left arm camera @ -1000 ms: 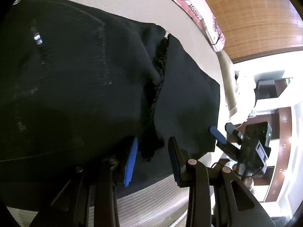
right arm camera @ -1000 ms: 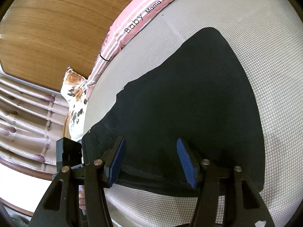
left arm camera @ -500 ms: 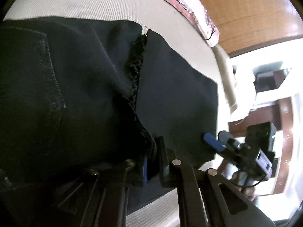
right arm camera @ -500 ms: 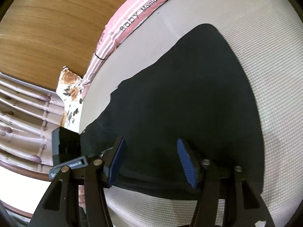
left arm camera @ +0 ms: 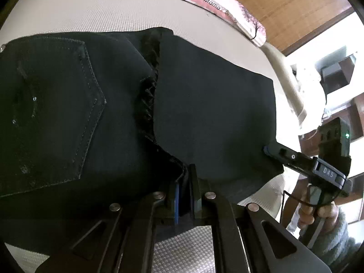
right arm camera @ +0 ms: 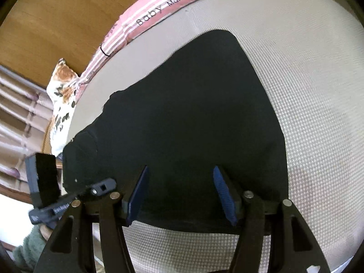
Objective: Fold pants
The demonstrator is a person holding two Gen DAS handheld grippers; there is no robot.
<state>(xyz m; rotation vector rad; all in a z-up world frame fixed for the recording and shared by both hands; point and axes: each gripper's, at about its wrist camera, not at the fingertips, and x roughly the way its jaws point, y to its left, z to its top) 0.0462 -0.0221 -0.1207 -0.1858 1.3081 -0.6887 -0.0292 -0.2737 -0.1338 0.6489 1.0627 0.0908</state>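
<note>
Black pants [right arm camera: 182,125] lie spread on the cream woven mattress [right arm camera: 318,91] (a pink-striped "Baby" edging [right arm camera: 145,20] borders it).

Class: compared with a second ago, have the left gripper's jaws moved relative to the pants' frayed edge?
Yes. The left gripper has just closed its jaws onto the frayed edge of the pants.

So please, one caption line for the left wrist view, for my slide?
Left gripper pinches the near edge of the black pants on the beige mat; right gripper waits alongside.
</note>
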